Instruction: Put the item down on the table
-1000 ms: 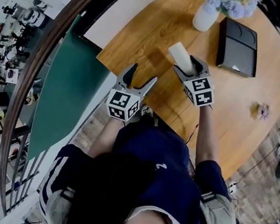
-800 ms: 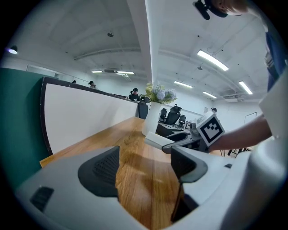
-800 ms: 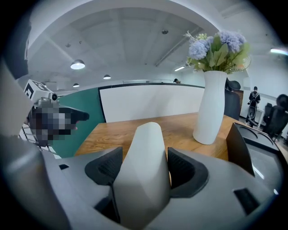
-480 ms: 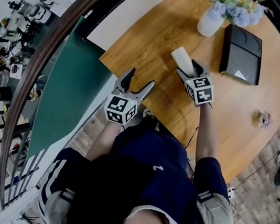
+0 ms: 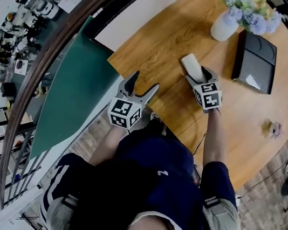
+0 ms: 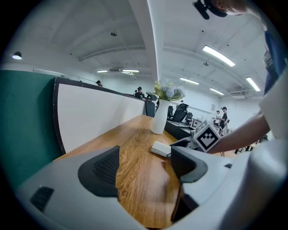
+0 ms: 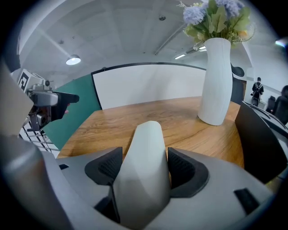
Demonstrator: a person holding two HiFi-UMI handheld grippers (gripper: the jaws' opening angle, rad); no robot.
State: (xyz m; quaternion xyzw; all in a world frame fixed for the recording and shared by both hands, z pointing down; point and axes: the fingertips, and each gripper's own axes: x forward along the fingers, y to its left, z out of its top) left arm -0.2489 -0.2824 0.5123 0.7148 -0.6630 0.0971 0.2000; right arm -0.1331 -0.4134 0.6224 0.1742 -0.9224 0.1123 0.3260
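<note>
Now | gripping pale rounded block [image 7: 144, 170] between fingers of right gripper [image 5: 199, 76], low over wooden surface [image 5: 162, 38] near white vase [image 5: 224, 27] | lower until flat, release gently | holding left gripper [image 5: 142, 84] fingers wide, empty

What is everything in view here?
table: one, brown wood, centre.
vase: one, white, table's far side, holding pale flowers.
flat box: one, black, right of vase.
small object: one, colour unclear, table's right part.
oblong item: one, white, held by right gripper.
partition: one, green, left of table.
panel: one, white, beside partition.
left gripper: one, grey, open, empty, table's near edge.
right gripper: one, grey, shut on oblong item.
person: one, dark blue shirt, below.
</note>
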